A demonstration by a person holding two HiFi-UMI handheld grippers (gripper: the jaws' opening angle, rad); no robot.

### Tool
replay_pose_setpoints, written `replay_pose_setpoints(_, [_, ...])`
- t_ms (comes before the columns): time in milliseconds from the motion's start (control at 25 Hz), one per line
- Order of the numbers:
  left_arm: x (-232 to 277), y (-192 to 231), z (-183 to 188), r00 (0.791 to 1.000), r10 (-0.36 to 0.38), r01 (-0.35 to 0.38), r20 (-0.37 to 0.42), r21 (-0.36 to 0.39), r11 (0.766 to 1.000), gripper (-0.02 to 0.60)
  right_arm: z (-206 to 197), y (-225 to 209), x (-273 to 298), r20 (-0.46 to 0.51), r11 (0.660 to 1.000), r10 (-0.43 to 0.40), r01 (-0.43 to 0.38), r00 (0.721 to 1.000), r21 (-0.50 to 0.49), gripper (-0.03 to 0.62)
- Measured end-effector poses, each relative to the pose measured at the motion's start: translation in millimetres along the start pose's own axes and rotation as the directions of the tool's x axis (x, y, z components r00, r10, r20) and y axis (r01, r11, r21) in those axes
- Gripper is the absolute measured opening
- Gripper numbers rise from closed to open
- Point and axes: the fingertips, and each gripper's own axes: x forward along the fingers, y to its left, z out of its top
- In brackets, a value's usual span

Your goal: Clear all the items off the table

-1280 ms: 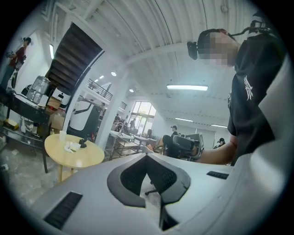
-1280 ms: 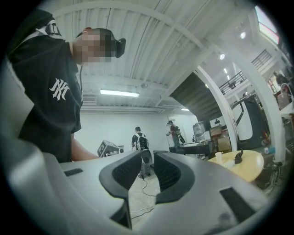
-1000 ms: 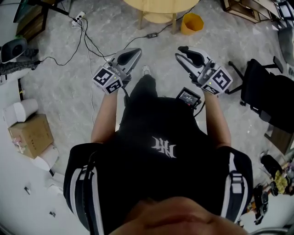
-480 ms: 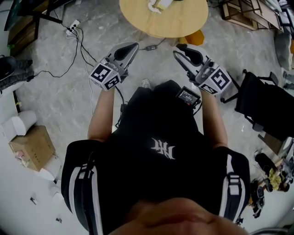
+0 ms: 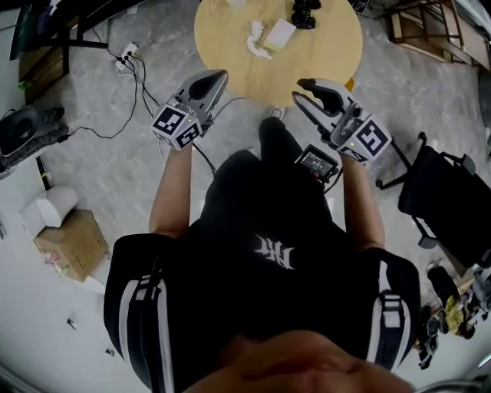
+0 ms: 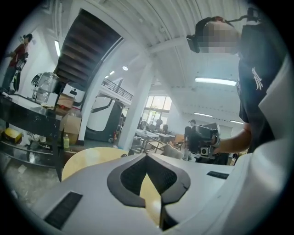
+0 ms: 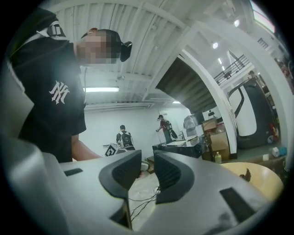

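Observation:
A round wooden table (image 5: 322, 65) stands just ahead of both grippers in the head view. On it lie a crumpled white item (image 5: 257, 40), a flat white box (image 5: 281, 33) and a black object (image 5: 305, 11) at the far edge. My left gripper (image 5: 222, 75) is shut and empty, its tip at the table's near left edge. My right gripper (image 5: 298, 88) hangs over the near edge, jaws a narrow gap apart with nothing between them. The left gripper view shows the shut jaws (image 6: 147, 159) and the tabletop (image 6: 87, 158) beyond. The right gripper view shows its jaws (image 7: 148, 160) and the table (image 7: 262, 181) at right.
A black office chair (image 5: 453, 207) stands at the right. Cables (image 5: 138, 84) and a power strip (image 5: 126, 55) lie on the floor at the left, with a cardboard box (image 5: 73, 244) further left. Wooden frames (image 5: 422, 27) lean at the top right.
The person has walked toward the table, and both grippers have come forward with them. The table has come further into view, with the items on it now showing. Neither gripper's jaws have changed.

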Motion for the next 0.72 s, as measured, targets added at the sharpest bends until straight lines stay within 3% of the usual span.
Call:
replay_pose_setpoints(240, [56,79,-4,0.998,0.035,-0.036,-0.044,-0.029,0.999,0.02,-3,-75,33,0.005,0.996,0.056,-0.057,0.998,0.067,0.087])
replay_pose_setpoints(440, [91,142,-9,0.994,0.043,-0.044,-0.097,-0.011,0.999,0.049,-11,-106,69,-0.011,0.991,0.059,-0.058,0.998,0.121,0.087])
replay_pose_setpoints(720, [130,225,-47,0.985,0.086,-0.092,-0.147,-0.038,0.995,0.222,-29,-137,111,-0.043,0.989,-0.009,0.015,0.999,0.15,0.087])
